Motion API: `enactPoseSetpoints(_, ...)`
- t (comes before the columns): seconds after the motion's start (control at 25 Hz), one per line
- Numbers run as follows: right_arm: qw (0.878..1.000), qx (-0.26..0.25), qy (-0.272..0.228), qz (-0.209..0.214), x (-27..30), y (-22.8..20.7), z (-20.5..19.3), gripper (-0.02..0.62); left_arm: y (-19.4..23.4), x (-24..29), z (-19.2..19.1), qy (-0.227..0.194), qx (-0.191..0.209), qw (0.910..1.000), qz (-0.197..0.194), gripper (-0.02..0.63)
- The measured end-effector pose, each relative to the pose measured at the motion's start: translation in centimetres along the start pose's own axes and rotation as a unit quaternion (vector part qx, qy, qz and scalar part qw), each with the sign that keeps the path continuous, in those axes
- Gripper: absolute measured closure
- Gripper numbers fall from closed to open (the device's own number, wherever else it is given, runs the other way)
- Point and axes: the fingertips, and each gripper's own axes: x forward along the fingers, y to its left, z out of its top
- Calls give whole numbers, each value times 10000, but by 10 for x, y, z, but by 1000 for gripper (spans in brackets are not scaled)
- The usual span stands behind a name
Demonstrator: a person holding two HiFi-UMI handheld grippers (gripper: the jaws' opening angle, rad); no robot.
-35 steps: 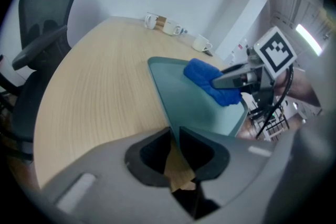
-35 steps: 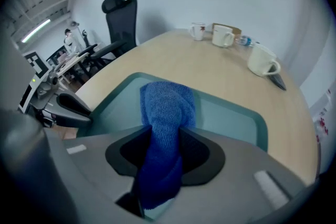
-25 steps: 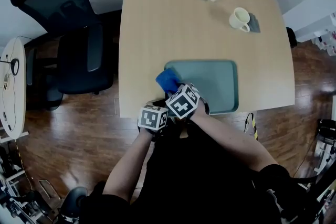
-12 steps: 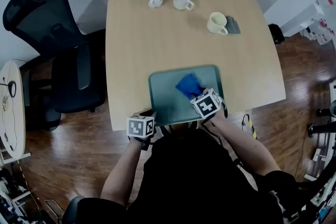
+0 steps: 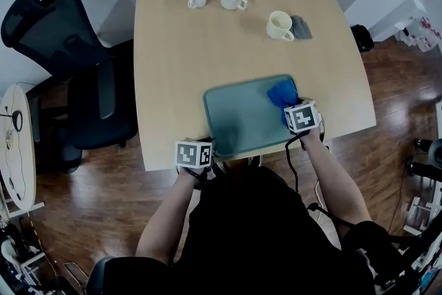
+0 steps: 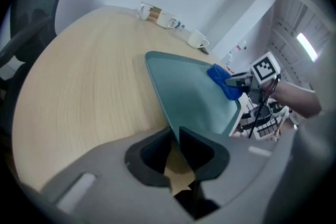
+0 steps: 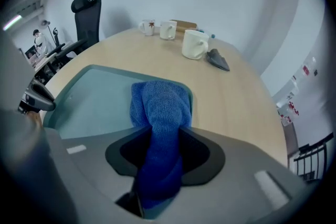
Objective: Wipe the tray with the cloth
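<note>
The teal tray (image 5: 238, 117) is pinched at its near left corner by the narrowly set jaws of the left gripper (image 6: 175, 135). The blue cloth (image 7: 160, 99) is clamped in the right gripper (image 7: 164, 139) and pressed onto the tray's far right corner.

The right gripper (image 5: 289, 103) has swept the cloth (image 5: 282, 90) across the tray (image 5: 235, 114) from left side to far right corner.

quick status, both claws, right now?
Left claw: closed on the tray, gripping its rim at the near corner.
Right claw: closed on the blue cloth, which lies on the tray.
</note>
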Motion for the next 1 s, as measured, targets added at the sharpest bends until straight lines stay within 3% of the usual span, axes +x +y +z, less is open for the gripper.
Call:
enactPoseSetpoints(0.16, 10000, 40, -1, 3, -3, 17, 5, 445, -3, 2, 0, 33, 222, 9997, 46, 549)
enactPoseSetpoints(0.32, 9960, -367, -283, 770, -15, 104, 28, 445, -3, 2, 0, 41, 230, 9997, 36, 549)
enactPoseSetpoints(0.48, 9807, -1364, -385, 1350, -25, 197, 37, 445, -4, 3, -1, 59, 283, 9996, 70, 548)
enactPoseSetpoints(0.68, 9583, -1945, -563, 2017, -34, 276, 46, 445, -4, 3, 2, -12, 264, 9997, 9, 548)
enactPoseSetpoints(0.84, 9547, -1998, -628, 2112, -34, 279, 47, 445, -2, 2, 2, -44, 298, 9995, -6, 548)
enactPoseSetpoints(1.0, 9655, -1655, -557, 1934, -32, 244, 39, 445, 0, 1, -1, -33, 288, 9996, -67, 548)
